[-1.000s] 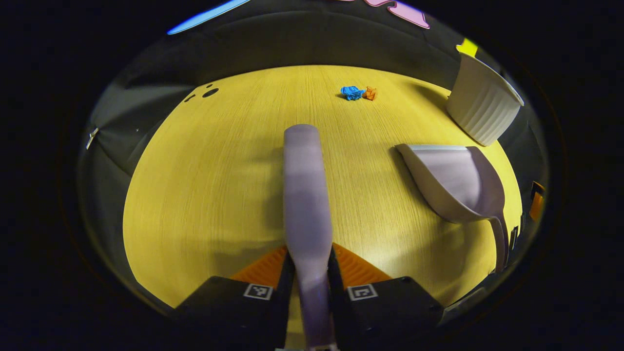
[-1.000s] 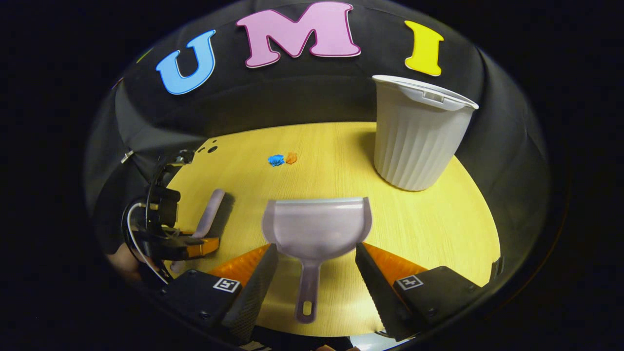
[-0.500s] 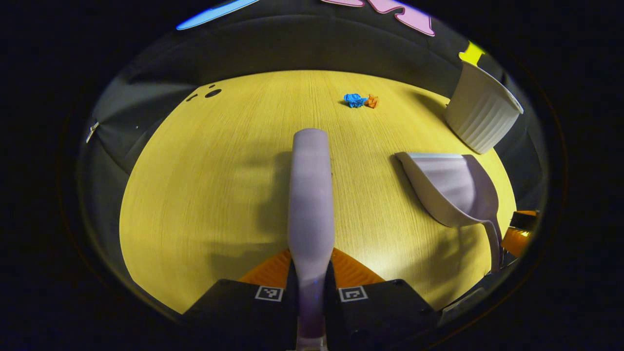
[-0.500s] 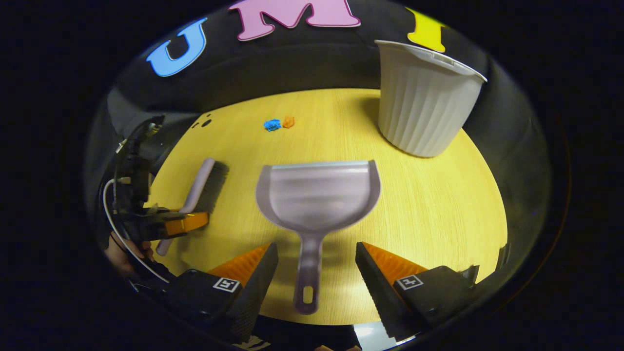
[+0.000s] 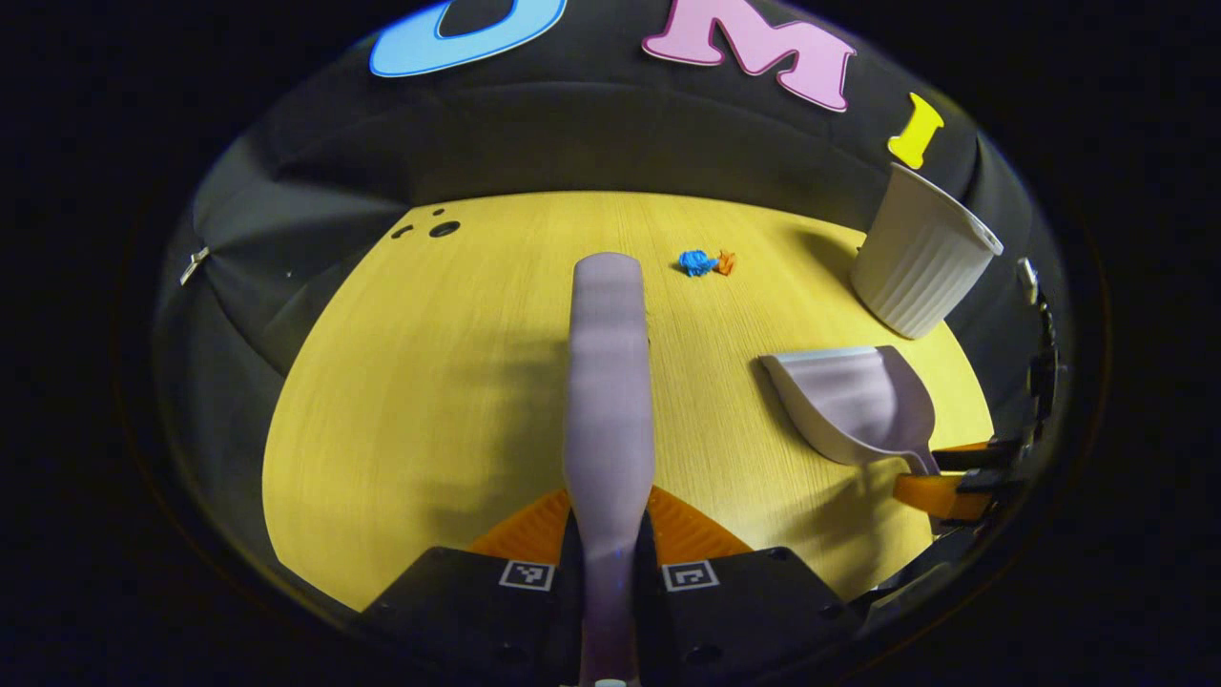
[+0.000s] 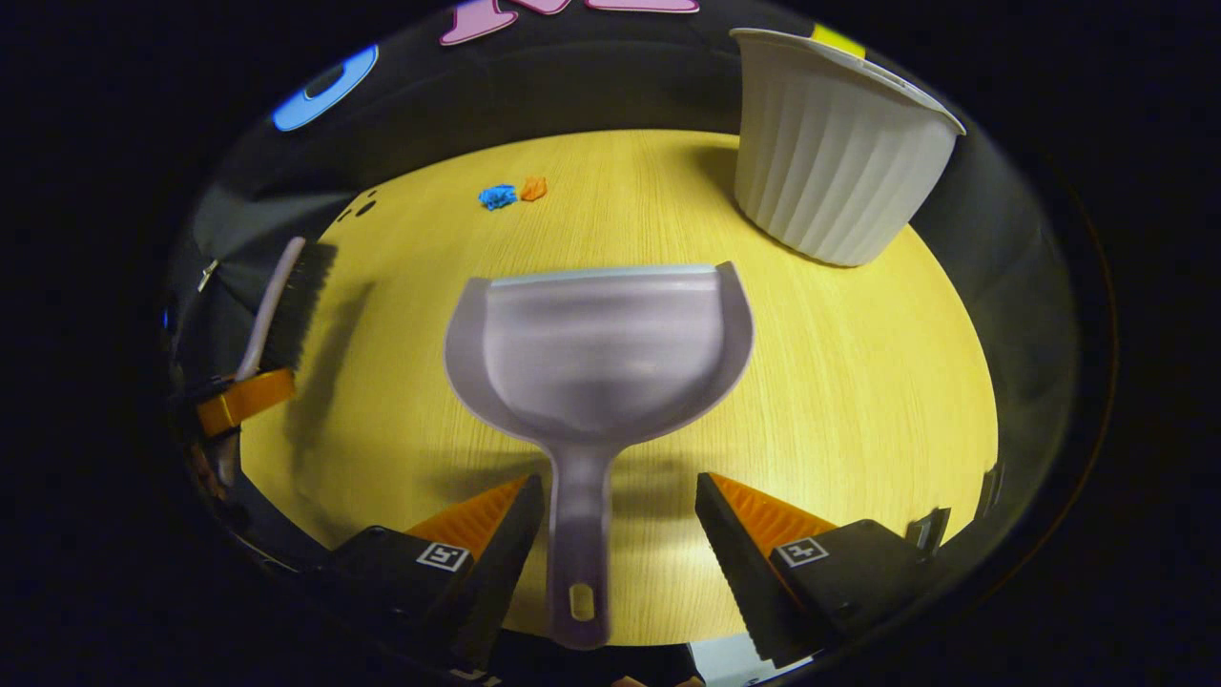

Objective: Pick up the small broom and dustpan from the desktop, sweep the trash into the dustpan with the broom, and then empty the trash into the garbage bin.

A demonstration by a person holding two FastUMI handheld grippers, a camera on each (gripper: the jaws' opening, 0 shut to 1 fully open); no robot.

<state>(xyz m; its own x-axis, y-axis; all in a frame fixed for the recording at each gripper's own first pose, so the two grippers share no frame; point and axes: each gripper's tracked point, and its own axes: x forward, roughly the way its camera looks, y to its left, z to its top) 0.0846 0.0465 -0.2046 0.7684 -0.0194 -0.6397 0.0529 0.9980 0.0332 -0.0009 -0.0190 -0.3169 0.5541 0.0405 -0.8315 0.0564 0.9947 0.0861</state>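
Compared with one second ago, the dustpan (image 6: 596, 353) looks larger and nearer in the right gripper view, and its handle now lies between the fingers of the right gripper (image 6: 618, 534), which are spread wide on both sides of it without touching it. The dustpan rests on the yellow table (image 6: 858, 401) with its mouth toward the far side. In the left gripper view, the left gripper (image 5: 609, 534) has its fingers pressed on the handle of the small broom (image 5: 608, 382), which points forward above the table. A blue scrap (image 5: 696, 262) and an orange scrap (image 5: 727, 261) of trash lie just beside each other on the far part of the table. The white ribbed garbage bin (image 6: 835, 162) stands upright at the far right, well apart from the trash.
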